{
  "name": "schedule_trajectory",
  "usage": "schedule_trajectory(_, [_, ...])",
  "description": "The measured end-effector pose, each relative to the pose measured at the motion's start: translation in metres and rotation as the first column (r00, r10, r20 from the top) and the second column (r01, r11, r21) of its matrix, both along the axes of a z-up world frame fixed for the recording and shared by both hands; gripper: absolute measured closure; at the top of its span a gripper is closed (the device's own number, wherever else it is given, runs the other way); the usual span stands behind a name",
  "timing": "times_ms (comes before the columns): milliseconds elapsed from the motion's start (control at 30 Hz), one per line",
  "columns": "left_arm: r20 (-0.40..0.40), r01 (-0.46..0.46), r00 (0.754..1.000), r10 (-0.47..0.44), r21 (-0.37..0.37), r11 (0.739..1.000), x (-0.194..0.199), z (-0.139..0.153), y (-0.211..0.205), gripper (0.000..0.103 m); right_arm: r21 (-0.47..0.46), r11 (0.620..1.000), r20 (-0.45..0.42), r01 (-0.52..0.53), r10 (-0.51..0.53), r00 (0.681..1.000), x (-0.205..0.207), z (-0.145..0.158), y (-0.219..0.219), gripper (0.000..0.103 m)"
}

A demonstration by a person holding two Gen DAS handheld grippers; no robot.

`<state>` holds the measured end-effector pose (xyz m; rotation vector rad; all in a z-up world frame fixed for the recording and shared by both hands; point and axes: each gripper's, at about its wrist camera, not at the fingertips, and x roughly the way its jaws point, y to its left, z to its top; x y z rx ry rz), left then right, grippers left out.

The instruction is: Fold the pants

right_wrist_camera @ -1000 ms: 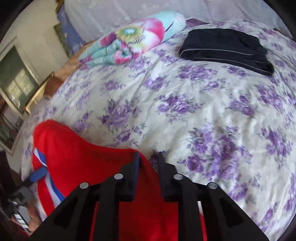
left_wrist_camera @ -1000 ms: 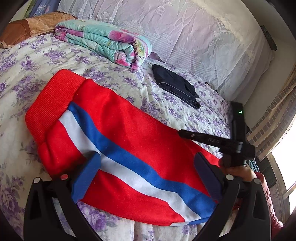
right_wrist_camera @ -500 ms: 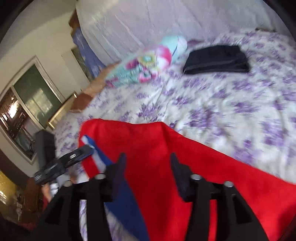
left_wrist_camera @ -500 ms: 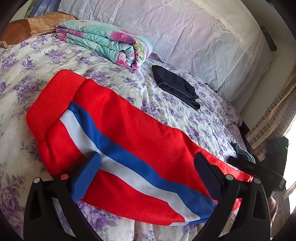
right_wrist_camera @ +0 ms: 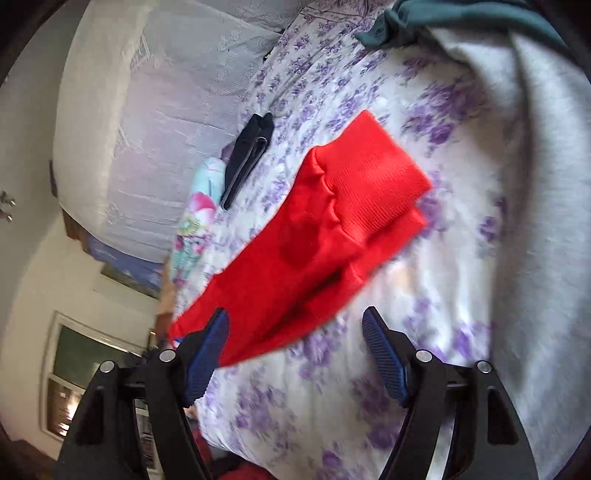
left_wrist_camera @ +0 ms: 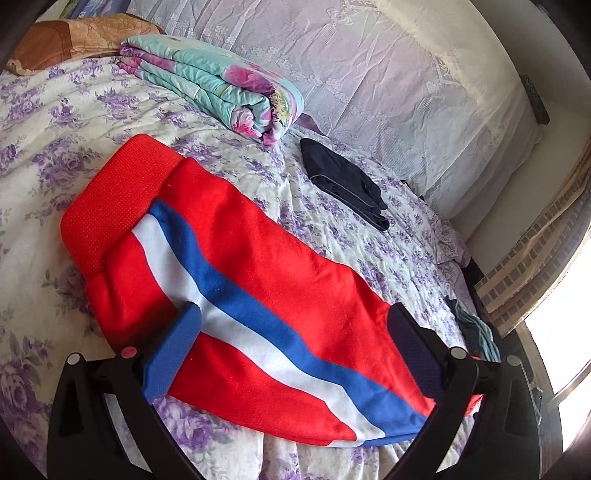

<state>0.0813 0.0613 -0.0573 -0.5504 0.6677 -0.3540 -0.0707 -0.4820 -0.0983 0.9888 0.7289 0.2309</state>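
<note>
- Pants (left_wrist_camera: 258, 280): red w/ blue + white side stripe, lying on bed (left_wrist_camera: 55, 122), long axis running from waistband/ribbed end (left_wrist_camera: 110, 206) at upper left of the left wrist view down toward lower right.
- Appear folded lengthwise, leg on leg: right wrist view shows two ribbed cuffs (right_wrist_camera: 376, 184) stacked, slightly offset. So judged: 1st fold (leg-over-leg) done.
- Left to do, judged: crosswise fold(s), cuff end toward waist, then tidy/flatten. Pants are full length now, not compact.
- Some bunching near cuffs in right wrist view; may need smoothing before next fold.
- Left gripper (left_wrist_camera: 295, 339): jaws wide, hovering over mid-pants; cloth visible between the pads but no pinch seen, nothing held.
- Right gripper (right_wrist_camera: 295, 350): jaws opening, wide apart; pants edge sits near left pad (right_wrist_camera: 207, 354), not clamped. Frame blurred, exact contact cannot tell.
- Other items, not part of task: folded dark garment (left_wrist_camera: 343, 184) well apart from pants; floral quilt roll (left_wrist_camera: 210, 85) farther up the bed; teal cloth (right_wrist_camera: 461, 18) at the bed edge.
- Est. progress: roughly mid-task, no grip on cloth at present.
</note>
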Motion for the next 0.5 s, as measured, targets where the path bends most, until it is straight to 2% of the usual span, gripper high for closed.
schedule_trajectory(100, [0.004,-0.019,1.000,0.019,0.048,0.999,-0.003,0.001,-0.006,0.005,0.019,0.998,0.033,0.054,-0.055,0.998,0.013,-0.008,0.000,0.028])
schedule_trajectory(233, [0.010,-0.037,0.999,0.036,0.118,0.992,-0.005,0.002,-0.015,0.005,-0.022,0.995,0.047,0.095,-0.094,0.994,0.016,-0.006,0.001,0.030])
schedule_trajectory(400, [0.014,-0.046,0.999,0.044,0.110,0.993,-0.007,0.001,-0.014,0.005,0.006,0.995,0.043,0.104,-0.104,0.994,0.006,-0.009,-0.014,0.040])
schedule_trajectory(500, [0.016,-0.051,0.999,0.049,0.106,0.993,-0.007,0.002,-0.014,0.005,-0.042,0.994,0.031,0.103,-0.102,0.994,0.005,-0.009,-0.013,0.041])
